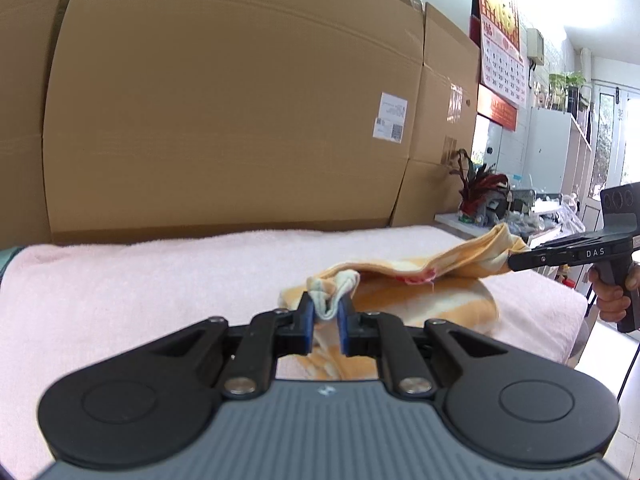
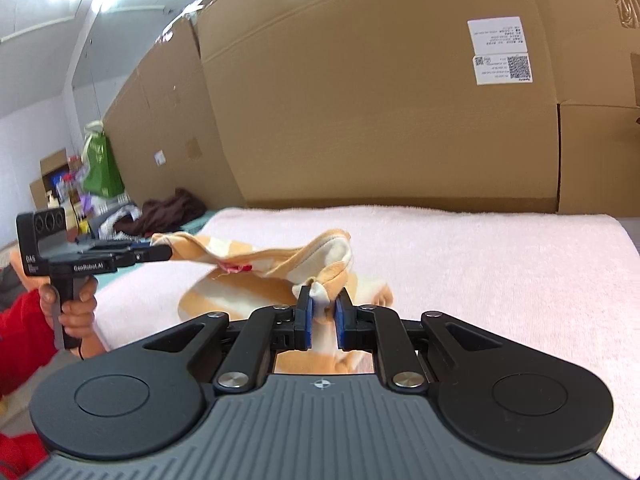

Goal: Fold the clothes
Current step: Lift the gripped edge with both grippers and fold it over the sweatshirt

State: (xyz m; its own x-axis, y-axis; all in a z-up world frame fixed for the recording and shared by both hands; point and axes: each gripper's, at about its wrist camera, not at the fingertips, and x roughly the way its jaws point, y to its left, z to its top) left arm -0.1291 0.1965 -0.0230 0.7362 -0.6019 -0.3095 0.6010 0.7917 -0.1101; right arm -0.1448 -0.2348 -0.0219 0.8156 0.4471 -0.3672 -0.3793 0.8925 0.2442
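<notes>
A small orange-and-white garment (image 1: 404, 292) lies on a pink towel (image 1: 140, 280) that covers the table. My left gripper (image 1: 326, 314) is shut on one corner of the garment, held just above the towel. My right gripper (image 2: 323, 312) is shut on the opposite corner. The edge between the two corners is lifted and stretched, and the rest of the cloth hangs down onto the towel. The garment (image 2: 256, 276) and the towel (image 2: 480, 272) show in the right wrist view too. Each gripper appears in the other's view: the right one (image 1: 516, 261), the left one (image 2: 166, 254).
Large cardboard boxes (image 1: 240, 112) stand like a wall right behind the towel. A potted plant (image 1: 478, 184) and cluttered shelves are beyond the right end. A dark heap of clothes (image 2: 168, 210) and a green bag (image 2: 100, 164) lie beyond the left end.
</notes>
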